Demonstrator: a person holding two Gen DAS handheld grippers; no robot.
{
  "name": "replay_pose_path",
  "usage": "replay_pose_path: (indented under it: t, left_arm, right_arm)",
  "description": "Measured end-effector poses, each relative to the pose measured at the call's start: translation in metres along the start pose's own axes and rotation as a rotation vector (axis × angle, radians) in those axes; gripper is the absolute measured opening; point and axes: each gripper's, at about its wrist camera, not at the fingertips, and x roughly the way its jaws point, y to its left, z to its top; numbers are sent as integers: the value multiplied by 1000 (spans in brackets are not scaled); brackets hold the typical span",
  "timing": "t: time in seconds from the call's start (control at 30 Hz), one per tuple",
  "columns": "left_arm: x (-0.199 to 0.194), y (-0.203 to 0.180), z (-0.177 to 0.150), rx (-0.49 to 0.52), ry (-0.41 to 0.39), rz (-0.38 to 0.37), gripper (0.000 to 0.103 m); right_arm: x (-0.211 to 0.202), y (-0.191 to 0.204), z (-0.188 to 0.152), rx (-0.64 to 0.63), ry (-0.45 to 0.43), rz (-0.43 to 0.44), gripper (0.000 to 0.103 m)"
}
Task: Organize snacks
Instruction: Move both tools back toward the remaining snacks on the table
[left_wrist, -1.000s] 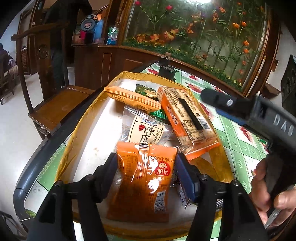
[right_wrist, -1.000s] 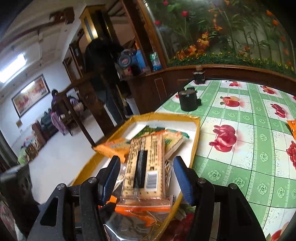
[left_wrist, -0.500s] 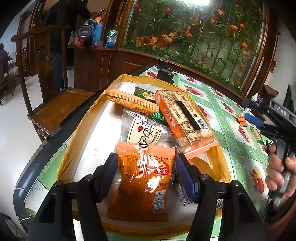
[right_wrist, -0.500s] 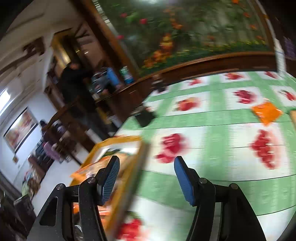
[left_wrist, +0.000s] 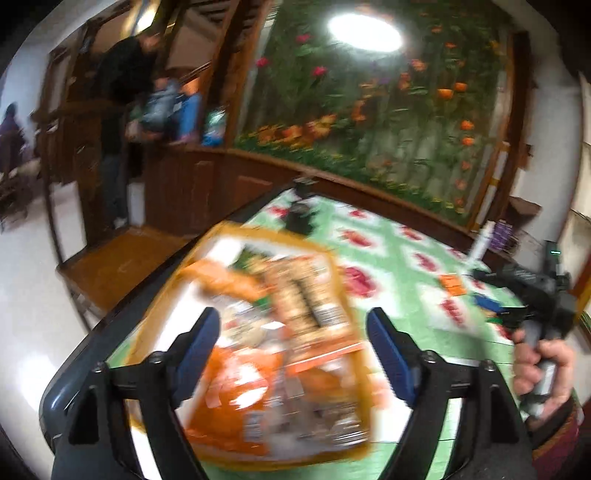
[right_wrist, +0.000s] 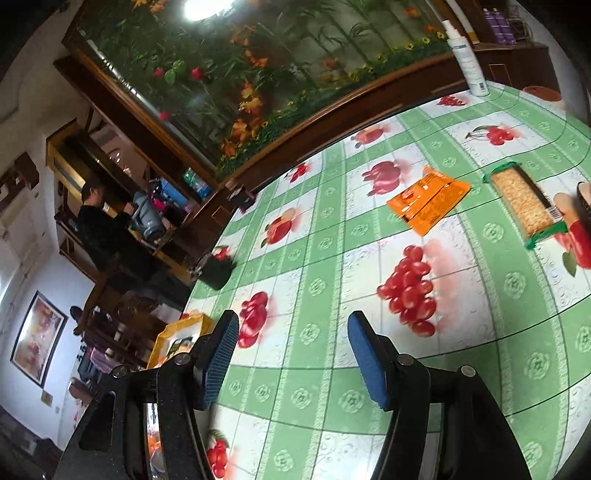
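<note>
A yellow-rimmed tray (left_wrist: 159, 314) holds several snack packets, blurred by motion. An orange packet (left_wrist: 240, 387) lies loose at its near end and a long cracker packet (left_wrist: 306, 299) lies beyond. My left gripper (left_wrist: 291, 347) hovers above them, its jaws opening wide, the pads clear of the orange packet. My right gripper (right_wrist: 291, 354) stands open over the green fruit-print tablecloth (right_wrist: 369, 295), nothing between its fingers. Far ahead of it lie an orange packet (right_wrist: 428, 201) and a green-edged cracker packet (right_wrist: 524, 205). The tray (right_wrist: 162, 343) shows at its left.
A black container (right_wrist: 218, 273) stands near the table's far-left edge and a white spray bottle (right_wrist: 465, 55) at the back. A wooden chair (left_wrist: 122, 258) stands left of the table. A hand (left_wrist: 543, 358) holds the right gripper. A person stands at the cabinet behind.
My left gripper let go of the orange packet, widened its jaws and rose above the tray. My right gripper swung right, away from the tray, over the tablecloth and rolled.
</note>
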Motion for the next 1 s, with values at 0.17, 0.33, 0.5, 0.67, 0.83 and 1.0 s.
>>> replay_pose_path:
  t: [0.17,0.33,0.5,0.67,0.83,1.0]
  left_arm:
    - [23,-73,7,104,66,-141,93]
    - [96,-144,1,166,253,-156,93]
    - [169,-181,-3,157,332,-130,92]
    - [199,-179,-19,181,314,-75,92]
    - [196,-156,-11,170,256,-38,92]
    - [204,-153,-13,146,305,-66,92]
  right_arm:
    - [1,8,-5,-24,9,7,66]
    - [-8,-5,5,2,-34,-50,66]
    - [-18,-32,19,54,-75,-126,66]
    - [-16,-44,26,73,-59,-148,66]
    - [-8,-48,33,55,-61,-173,66]
    - [19,-59,81,12,-32,-247,66]
